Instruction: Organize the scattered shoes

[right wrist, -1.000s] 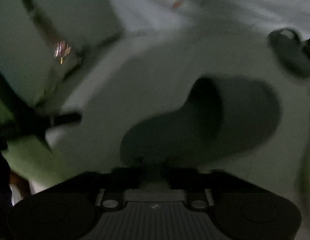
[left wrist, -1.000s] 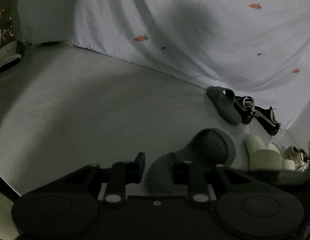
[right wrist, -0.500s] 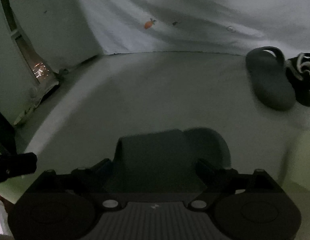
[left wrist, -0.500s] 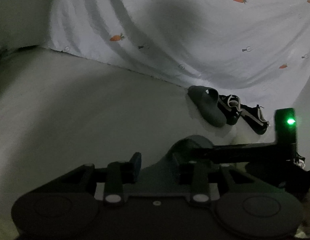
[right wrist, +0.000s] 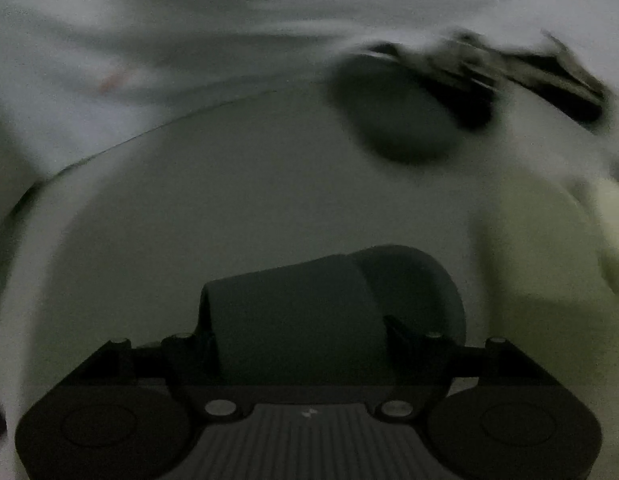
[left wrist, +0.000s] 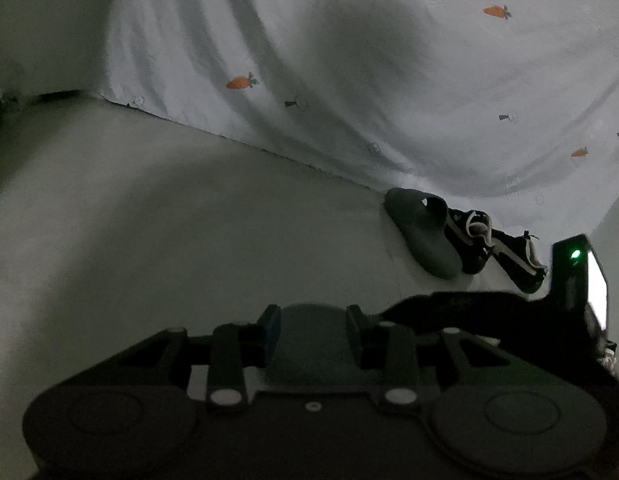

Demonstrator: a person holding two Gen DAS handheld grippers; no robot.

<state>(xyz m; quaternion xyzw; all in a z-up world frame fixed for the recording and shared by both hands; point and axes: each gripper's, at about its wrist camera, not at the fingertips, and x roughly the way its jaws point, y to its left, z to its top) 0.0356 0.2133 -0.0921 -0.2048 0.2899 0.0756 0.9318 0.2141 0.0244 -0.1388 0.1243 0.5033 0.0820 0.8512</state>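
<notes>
- The right gripper (right wrist: 305, 344) clamps a dark gray slide (right wrist: 309, 312) by its strap, above the pale floor (right wrist: 229, 184).
- The left gripper (left wrist: 313, 330) stands spread around the same slide's end; contact unclear.
- Its matching slide (left wrist: 423, 240) lies beside 2 black sneakers (left wrist: 493, 246) along the carrot-print sheet (left wrist: 349, 80).

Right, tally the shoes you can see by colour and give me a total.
Grey slippers: 2, the held slipper in the right gripper and the far slipper by the sheet.
Black sneakers: 2.
Pale slippers: 2, blurred.
Total: 6.
</notes>
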